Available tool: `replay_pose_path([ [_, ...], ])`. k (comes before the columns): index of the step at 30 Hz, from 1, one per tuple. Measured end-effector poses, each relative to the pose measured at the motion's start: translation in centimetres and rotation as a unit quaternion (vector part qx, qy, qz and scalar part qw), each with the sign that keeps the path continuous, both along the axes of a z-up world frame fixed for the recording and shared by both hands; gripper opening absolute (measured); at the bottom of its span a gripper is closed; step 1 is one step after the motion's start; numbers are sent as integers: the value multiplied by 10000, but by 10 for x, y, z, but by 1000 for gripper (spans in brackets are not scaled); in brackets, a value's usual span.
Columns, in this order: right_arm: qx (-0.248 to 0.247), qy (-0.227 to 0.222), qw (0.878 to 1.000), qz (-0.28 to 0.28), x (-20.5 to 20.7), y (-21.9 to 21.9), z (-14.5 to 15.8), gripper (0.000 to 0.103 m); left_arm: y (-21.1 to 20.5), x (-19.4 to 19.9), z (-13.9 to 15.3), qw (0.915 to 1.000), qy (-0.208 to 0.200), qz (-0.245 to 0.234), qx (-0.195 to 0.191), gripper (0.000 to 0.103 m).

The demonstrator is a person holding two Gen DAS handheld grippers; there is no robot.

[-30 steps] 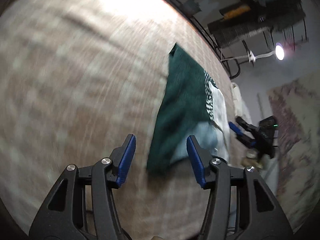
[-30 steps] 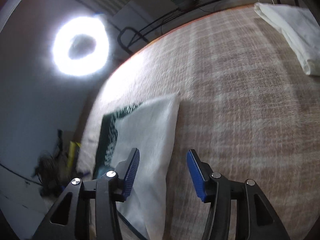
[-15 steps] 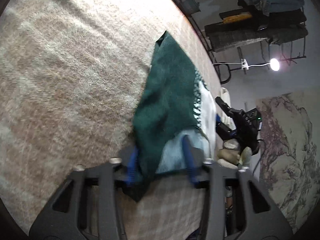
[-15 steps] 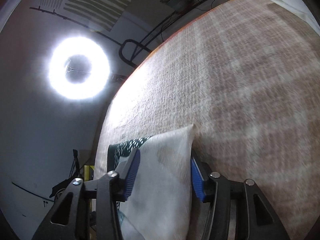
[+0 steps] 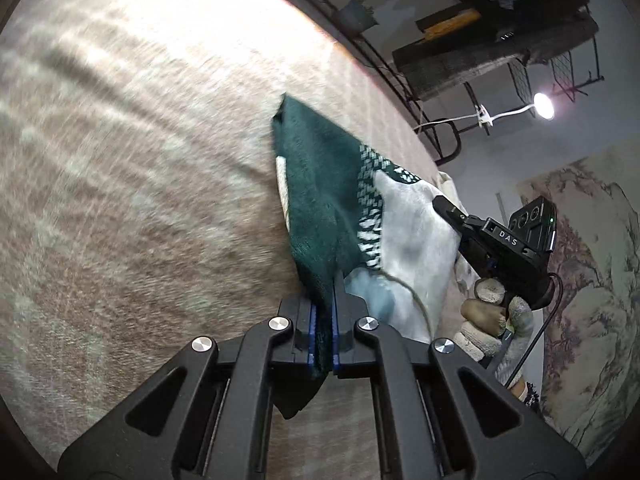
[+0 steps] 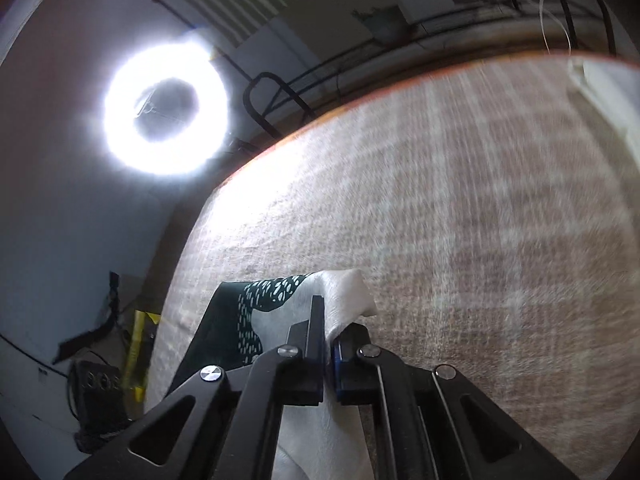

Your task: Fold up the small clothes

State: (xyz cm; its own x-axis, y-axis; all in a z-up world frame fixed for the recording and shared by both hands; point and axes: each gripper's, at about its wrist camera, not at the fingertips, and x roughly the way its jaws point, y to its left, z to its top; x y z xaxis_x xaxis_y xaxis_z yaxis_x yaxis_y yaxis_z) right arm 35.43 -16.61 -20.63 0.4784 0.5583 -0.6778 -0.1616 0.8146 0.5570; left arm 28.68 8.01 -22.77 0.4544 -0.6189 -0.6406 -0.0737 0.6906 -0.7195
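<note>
A small green and white garment [image 5: 324,200] lies partly lifted off the beige checked cloth of the table [image 5: 140,184]. My left gripper [image 5: 333,308] is shut on its dark green edge, which bunches between the blue pads. In the right wrist view my right gripper [image 6: 328,332] is shut on the white corner of the same garment [image 6: 344,292], whose patterned green part shows to the left. The left wrist view also shows the right gripper [image 5: 444,204] at the white edge, with a gloved hand [image 5: 492,312] below it.
A folded cream cloth [image 6: 612,92] lies at the table's far right edge. A ring light [image 6: 166,110] glares beyond the table, and a dark rack with clothes [image 5: 500,36] and a small lamp [image 5: 543,106] stand behind it.
Both grippers went from open beside the garment to shut on its near edges. The green edge and the white corner have risen off the cloth with them.
</note>
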Motion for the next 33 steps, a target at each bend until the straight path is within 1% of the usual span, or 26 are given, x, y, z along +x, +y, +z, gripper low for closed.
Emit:
replay_pose_path([
  [4, -162, -166, 9997, 39, -3, 0, 20, 0, -18, 13, 14, 9996, -82, -267, 22, 2],
  [7, -288, -262, 9992, 37, -4, -4, 32, 0, -38, 26, 22, 9986, -145, -494, 126, 2],
  [9, -358, -302, 9989, 21, -5, -12, 38, 0, -49, 32, 25, 9976, -197, -620, 229, 1],
  [15, -526, -405, 9977, -145, -9, -47, 53, 0, -87, 55, 30, 9932, -240, -1073, 377, 1],
  [18, -642, -469, 9966, -235, -9, -70, 62, 0, -114, 72, 37, 9903, -301, -1296, 399, 1],
  [23, -728, -571, 9946, -481, -5, -113, 75, 0, -171, 100, 50, 9820, -516, -1759, 447, 1],
  [27, -728, -648, 9926, -717, -4, -154, 88, 0, -215, 117, 56, 9772, -736, -1944, 430, 1],
  [33, -845, -862, 9868, -1075, 5, -224, 110, 0, -282, 144, 68, 9713, -1037, -2129, 240, 1],
])
